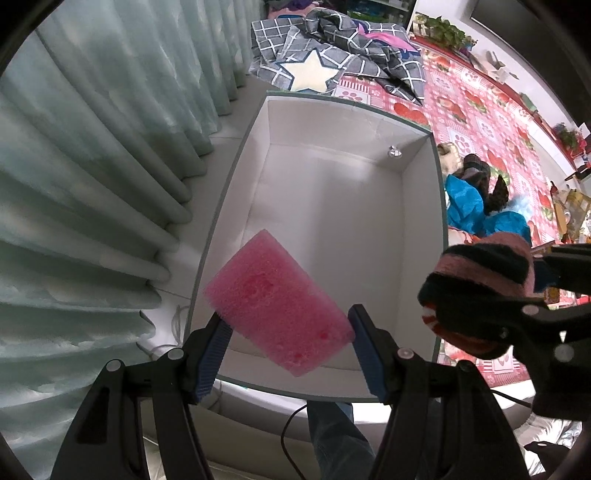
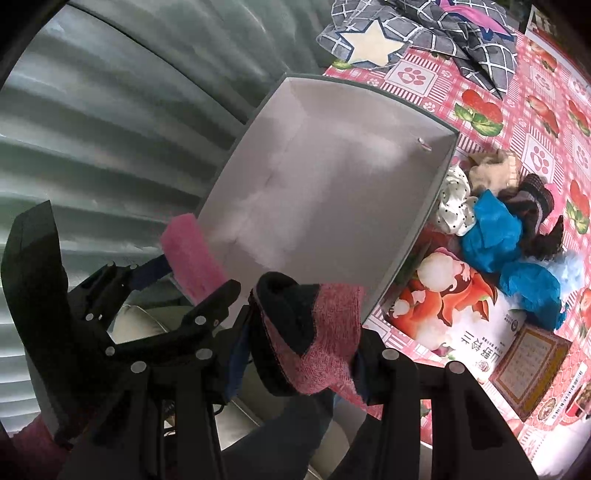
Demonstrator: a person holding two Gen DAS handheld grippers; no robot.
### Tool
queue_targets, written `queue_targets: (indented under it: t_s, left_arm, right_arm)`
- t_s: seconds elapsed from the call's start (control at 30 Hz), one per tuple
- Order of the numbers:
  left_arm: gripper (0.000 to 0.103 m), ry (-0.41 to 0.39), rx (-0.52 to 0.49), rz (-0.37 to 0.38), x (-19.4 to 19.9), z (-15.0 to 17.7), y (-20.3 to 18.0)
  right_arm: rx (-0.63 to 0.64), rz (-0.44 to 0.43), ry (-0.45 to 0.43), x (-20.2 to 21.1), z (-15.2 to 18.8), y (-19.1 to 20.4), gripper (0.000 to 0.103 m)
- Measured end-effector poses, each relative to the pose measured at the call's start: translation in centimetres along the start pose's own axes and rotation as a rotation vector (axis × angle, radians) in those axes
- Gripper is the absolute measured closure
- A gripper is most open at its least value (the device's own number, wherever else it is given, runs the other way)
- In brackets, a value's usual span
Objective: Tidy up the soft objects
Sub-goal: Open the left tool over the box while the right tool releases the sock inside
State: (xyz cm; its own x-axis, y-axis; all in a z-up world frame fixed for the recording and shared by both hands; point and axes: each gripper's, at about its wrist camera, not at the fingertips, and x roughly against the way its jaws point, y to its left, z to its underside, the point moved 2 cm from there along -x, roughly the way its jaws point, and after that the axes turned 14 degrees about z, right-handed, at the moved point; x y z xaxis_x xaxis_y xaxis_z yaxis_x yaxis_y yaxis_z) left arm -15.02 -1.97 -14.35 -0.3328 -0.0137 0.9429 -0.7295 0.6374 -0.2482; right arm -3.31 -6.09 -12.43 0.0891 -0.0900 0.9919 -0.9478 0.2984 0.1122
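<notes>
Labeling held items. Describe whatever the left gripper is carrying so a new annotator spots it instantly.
Find the big white open box beside the pale green curtain. Over its near corner, the left gripper holds a pink sponge between blue pads. It is a plain, porous rectangular block in one colour, unlike the pink-and-black knitted sock held in the right gripper.

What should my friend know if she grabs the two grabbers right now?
Left gripper: shut on the pink sponge, held over the near edge of the white box.
Right gripper: shut on a pink-and-black sock, beside the box's near corner.
Done: nothing lies in the box yet.
Left: drop the sponge and sock in, then fetch the pile of soft things on the red patterned cloth beside the box. The checked blanket lies farther back.
</notes>
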Motion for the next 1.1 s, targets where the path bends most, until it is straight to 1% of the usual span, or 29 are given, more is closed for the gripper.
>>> queue_targets:
  t_s: [0.43, 0.47, 0.5, 0.57, 0.6, 0.7, 0.73, 0.77, 0.8, 0.87, 0.93, 0.97, 1.1]
  left_arm:
    - [0.034, 0.007, -0.005, 0.008, -0.1, -0.1, -0.1]
    - [0.034, 0.006, -0.006, 0.008, -0.1, -0.1, -0.2]
    - [0.033, 0.005, -0.01, 0.0, -0.1, -0.1, -0.2]
    - [0.028, -0.002, -0.02, -0.016, 0.0, 0.0, -0.4]
    - [0.024, -0.011, -0.022, -0.013, 0.1, 0.0, -0.4]
    - [0.022, -0.026, -0.035, 0.001, 0.4, 0.0, -0.8]
    - [0.018, -0.028, -0.037, 0.004, 0.4, 0.0, -0.8]
    - [0.016, -0.031, -0.037, 0.008, 0.4, -0.1, -0.9]
    - [0.013, -0.031, -0.035, 0.011, 0.4, -0.2, -1.0]
    - [0.002, -0.026, -0.019, 0.026, 0.2, -0.4, -0.9]
    - [0.0, -0.018, -0.014, 0.035, -0.1, -0.5, -1.0]
    - [0.0, -0.004, -0.016, 0.053, -0.4, -0.5, -1.0]
    - [0.0, 0.022, -0.03, 0.066, -0.8, -0.5, -1.6]
  right_arm:
    - [-0.003, -0.006, 0.009, -0.3, -0.4, -0.2, 0.055]
    - [-0.004, -0.01, 0.009, -0.3, -0.4, -0.2, 0.052]
    - [-0.005, -0.013, 0.005, -0.2, -0.4, -0.2, 0.044]
    - [-0.006, -0.019, -0.005, 0.0, -0.4, -0.2, 0.035]
    - [-0.004, -0.021, -0.011, 0.2, -0.5, -0.2, 0.034]
    - [-0.003, -0.024, -0.019, 0.6, -0.6, -0.1, 0.034]
    - [-0.004, -0.024, -0.021, 0.7, -0.6, -0.1, 0.034]
    - [-0.008, -0.024, -0.026, 0.8, -0.6, -0.2, 0.033]
    - [-0.009, -0.024, -0.027, 0.9, -0.6, -0.3, 0.02]
    - [-0.016, -0.002, -0.031, 1.0, -0.5, -0.7, 0.013]
    - [-0.03, -0.019, -0.031, 1.2, -0.4, -1.1, 0.013]
    - [-0.044, -0.019, -0.032, 1.3, -0.4, -1.5, 0.013]
    - [-0.065, -0.002, -0.039, 2.1, -0.4, -2.2, 0.013]
